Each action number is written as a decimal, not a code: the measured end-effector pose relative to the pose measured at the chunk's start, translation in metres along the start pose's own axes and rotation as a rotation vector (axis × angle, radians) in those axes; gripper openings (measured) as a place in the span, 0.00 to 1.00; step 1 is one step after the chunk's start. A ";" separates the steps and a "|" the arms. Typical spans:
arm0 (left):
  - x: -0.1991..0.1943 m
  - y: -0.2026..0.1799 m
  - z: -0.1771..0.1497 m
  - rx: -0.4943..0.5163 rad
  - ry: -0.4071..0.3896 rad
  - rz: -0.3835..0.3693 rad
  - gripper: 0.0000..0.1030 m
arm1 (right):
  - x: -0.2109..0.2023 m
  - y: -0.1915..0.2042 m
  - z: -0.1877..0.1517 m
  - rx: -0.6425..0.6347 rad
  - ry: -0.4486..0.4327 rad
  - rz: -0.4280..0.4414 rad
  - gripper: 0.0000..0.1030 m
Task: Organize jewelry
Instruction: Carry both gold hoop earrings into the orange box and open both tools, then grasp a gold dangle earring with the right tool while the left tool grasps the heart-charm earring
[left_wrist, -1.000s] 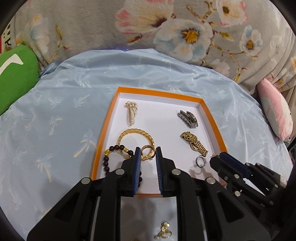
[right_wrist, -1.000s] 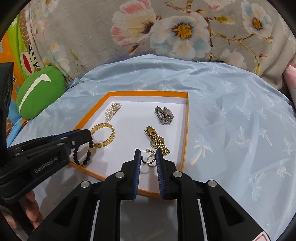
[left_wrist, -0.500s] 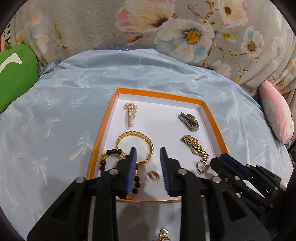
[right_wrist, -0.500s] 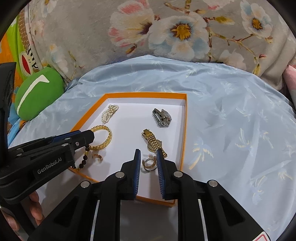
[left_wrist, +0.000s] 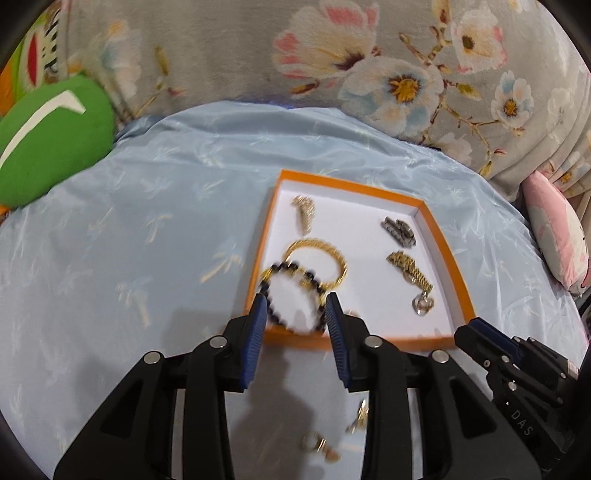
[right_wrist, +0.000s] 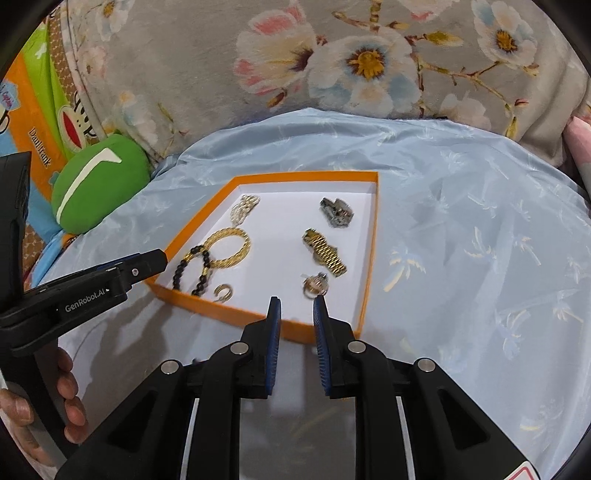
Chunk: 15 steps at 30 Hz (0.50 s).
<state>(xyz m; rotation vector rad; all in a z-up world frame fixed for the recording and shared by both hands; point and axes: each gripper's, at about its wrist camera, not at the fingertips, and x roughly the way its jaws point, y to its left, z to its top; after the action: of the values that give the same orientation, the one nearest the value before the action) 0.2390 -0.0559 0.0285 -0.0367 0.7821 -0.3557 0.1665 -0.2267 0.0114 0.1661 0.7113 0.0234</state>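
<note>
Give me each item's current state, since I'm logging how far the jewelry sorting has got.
left gripper: open, empty, at the tray's near edge.
right gripper: open, empty.
orange tray: lidless, flat on the blue cloth.
beaded bracelet: in tray, overlapping the gold bangle.
gold watch: in tray, lying flat.
gold ring: in tray, near front wall.
loose earrings: outside the tray.

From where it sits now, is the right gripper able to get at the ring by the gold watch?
Probably yes. The right gripper is open and empty over the near wall of the orange tray, and the ring lies just ahead of its fingertips, with the gold watch beyond it. Nothing lies between.
</note>
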 end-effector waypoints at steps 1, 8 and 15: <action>-0.005 0.004 -0.006 -0.006 0.004 0.001 0.31 | -0.002 0.006 -0.005 -0.012 0.009 0.009 0.17; -0.036 0.029 -0.054 -0.016 0.035 0.076 0.36 | 0.001 0.047 -0.030 -0.068 0.084 0.047 0.22; -0.043 0.038 -0.072 -0.016 0.059 0.093 0.39 | 0.016 0.064 -0.031 -0.060 0.131 0.066 0.23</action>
<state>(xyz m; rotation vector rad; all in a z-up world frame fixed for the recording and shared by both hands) 0.1726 0.0014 0.0007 -0.0053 0.8426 -0.2633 0.1608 -0.1583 -0.0118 0.1314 0.8346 0.1190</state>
